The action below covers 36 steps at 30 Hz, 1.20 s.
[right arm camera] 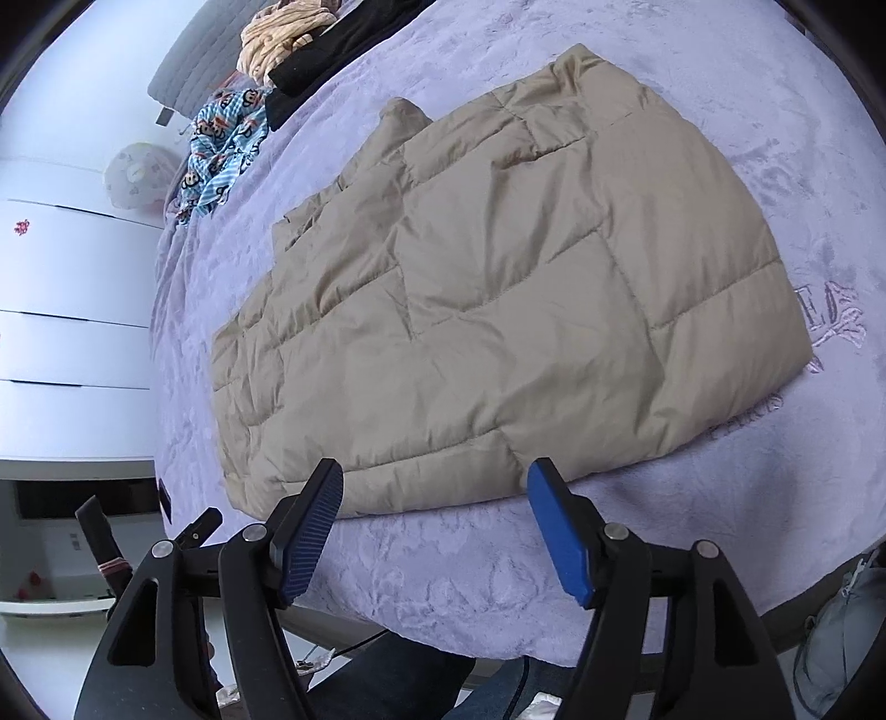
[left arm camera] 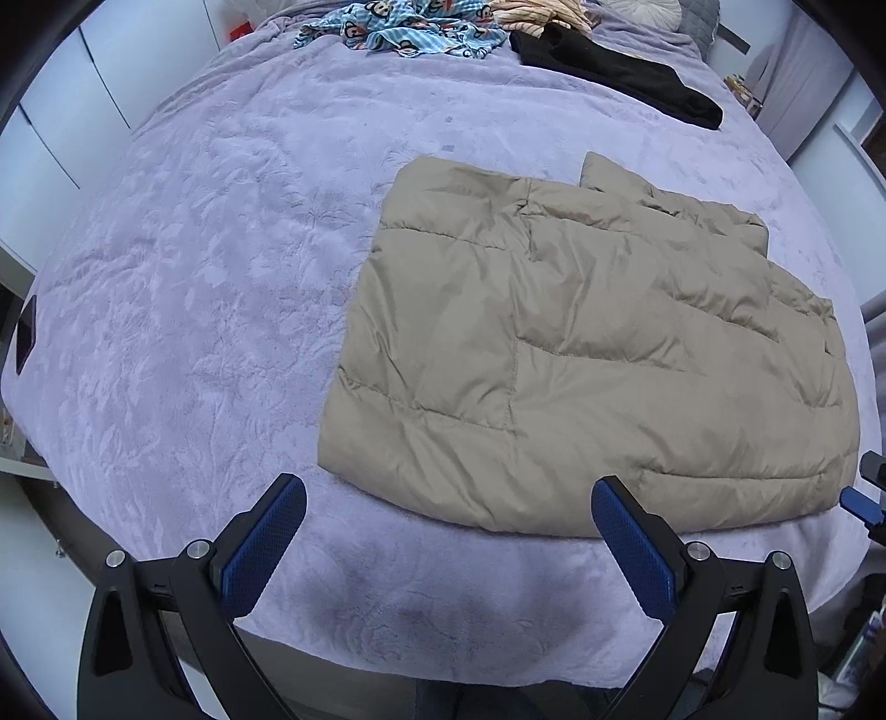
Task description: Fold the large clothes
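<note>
A tan padded jacket (left arm camera: 598, 354) lies folded flat on the bed (left arm camera: 210, 266), near the edge closest to the person. The left claw (left arm camera: 448, 543) hangs above the bed's edge, released and empty. The right claw (right arm camera: 434, 520) is also released, empty, just off the jacket's near hem. A black garment (left arm camera: 620, 72) and a blue patterned cloth (left arm camera: 404, 33) lie at the far end.

Both the left gripper (left arm camera: 448, 515) and right gripper (right arm camera: 434, 498) have black angular arms, silver round screws and ribbed blue pads (left arm camera: 263, 545)
</note>
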Motion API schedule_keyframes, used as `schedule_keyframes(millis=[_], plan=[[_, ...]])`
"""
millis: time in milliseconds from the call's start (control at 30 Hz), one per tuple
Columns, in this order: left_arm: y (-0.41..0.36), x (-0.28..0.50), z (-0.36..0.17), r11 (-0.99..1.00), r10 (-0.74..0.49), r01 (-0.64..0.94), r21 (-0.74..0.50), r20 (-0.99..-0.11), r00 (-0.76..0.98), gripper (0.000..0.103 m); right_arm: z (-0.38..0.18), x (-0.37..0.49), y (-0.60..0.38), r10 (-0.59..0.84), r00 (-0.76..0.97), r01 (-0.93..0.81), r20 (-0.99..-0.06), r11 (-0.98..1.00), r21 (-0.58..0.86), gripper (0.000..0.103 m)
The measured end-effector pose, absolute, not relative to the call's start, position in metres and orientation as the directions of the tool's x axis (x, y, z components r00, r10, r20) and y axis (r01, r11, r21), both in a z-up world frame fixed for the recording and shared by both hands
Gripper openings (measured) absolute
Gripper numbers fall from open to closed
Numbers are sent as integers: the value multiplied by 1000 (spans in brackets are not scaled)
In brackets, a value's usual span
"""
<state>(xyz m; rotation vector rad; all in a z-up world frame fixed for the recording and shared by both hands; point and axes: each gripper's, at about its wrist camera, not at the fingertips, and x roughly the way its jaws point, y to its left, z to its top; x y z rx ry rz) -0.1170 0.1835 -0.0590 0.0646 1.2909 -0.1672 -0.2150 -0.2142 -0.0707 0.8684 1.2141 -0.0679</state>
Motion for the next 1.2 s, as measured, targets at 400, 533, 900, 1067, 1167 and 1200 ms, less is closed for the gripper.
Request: schedule_keyframes(millis=[400,533,900,1067,1167,1200], plan=[[219,-66,-79,974,-117,215,-69,-969,218,103,-75,-168,-129,374,361,471,-854,718,513,84],[220,-56,-92,959,-173,255,-125,-969,174,103,-84,-159,-108,382,327,471,-864,727,500,84],[261,17,-132,895,-404,230,-381,-912,62,103,-107,-146,-90,431,240,540,-870,685,488,84],[263,43,-170,768,-612,164,-620,-784,-100,103,-106,-143,-88,417,233,552,-879,687,472,84],[241,50,-190,718,-646,190,-670,-743,-177,103,-105,-142,-87,408,231,562,-883,685,463,84],[233,53,-198,700,-657,192,-688,-726,-205,103,-105,-142,-87,406,230,565,-885,685,461,84]])
